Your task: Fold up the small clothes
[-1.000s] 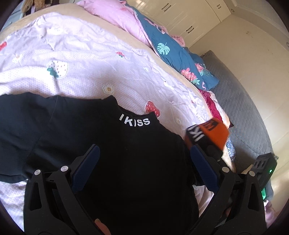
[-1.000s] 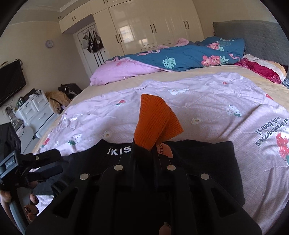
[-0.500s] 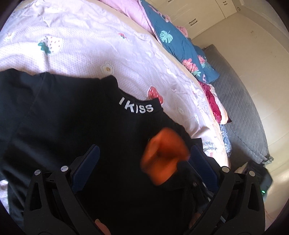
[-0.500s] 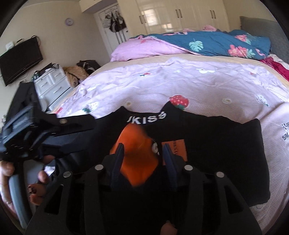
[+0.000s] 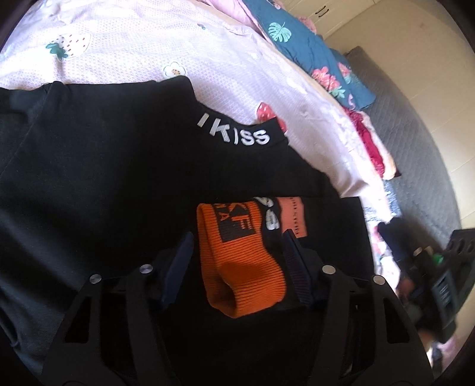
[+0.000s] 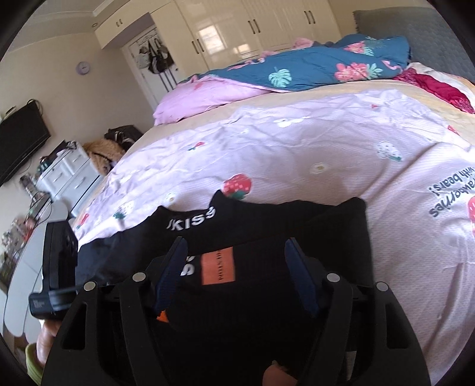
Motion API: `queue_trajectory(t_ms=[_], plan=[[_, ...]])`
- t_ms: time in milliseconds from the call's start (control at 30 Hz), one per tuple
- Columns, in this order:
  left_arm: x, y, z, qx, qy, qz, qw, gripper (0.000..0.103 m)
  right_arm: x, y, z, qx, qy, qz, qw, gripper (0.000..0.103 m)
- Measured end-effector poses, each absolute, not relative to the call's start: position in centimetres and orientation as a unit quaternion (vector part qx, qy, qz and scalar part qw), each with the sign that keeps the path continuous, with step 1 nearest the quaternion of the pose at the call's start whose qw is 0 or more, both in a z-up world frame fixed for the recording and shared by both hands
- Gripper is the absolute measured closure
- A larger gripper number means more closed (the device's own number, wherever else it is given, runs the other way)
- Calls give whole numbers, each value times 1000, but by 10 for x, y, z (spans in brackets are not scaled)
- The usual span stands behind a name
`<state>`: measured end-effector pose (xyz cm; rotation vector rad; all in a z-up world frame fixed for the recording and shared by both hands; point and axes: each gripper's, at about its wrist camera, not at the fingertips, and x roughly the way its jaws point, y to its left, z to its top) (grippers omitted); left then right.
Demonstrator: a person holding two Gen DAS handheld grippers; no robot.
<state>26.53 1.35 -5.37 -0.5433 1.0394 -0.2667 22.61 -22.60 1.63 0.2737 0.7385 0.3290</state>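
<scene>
A black top (image 5: pixel 104 190) with white "KISS" lettering on its collar (image 5: pixel 237 135) lies flat on the pink strawberry-print bedspread (image 5: pixel 154 47). Its right sleeve is folded across the chest, and the orange ribbed cuff (image 5: pixel 240 261) rests on the black fabric. My left gripper (image 5: pixel 237 246) is open, its blue pads either side of the cuff without touching it. In the right wrist view the top (image 6: pixel 267 225) lies just ahead, with an orange label (image 6: pixel 218 268) showing. My right gripper (image 6: pixel 236 255) is open over the folded sleeve and holds nothing.
A blue floral duvet (image 6: pixel 311 68) and a pink one (image 6: pixel 207 95) lie at the far side of the bed. Red clothes (image 6: pixel 430 86) lie by the grey headboard (image 6: pixel 415 26). Drawers (image 6: pixel 68 175) and a TV (image 6: pixel 20 142) stand left of the bed.
The right gripper carried the orange-cuffed sleeve across the chest, opened and let it go; the cuff now lies on the top. The left gripper moved closer over the top.
</scene>
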Motion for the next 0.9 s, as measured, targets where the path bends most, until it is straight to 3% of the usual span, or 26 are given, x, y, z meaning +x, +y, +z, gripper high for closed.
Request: queue_trajectory(t_ms=[67, 133, 233, 667, 900], plan=[[265, 9, -56, -243, 488, -116, 830, 60, 227, -234, 17, 138, 356, 150, 912, 36], [266, 6, -58, -233, 484, -111, 836, 80, 229, -241, 17, 142, 355, 144, 913, 36], [265, 4, -57, -240, 474, -127, 838, 95, 232, -249, 17, 147, 356, 136, 913, 36], [224, 18, 42, -235, 337, -171, 896, 99, 234, -275, 21, 155, 341, 99, 922, 36], [214, 27, 58, -235, 313, -159, 907, 99, 232, -274, 25, 149, 335, 98, 925, 36]])
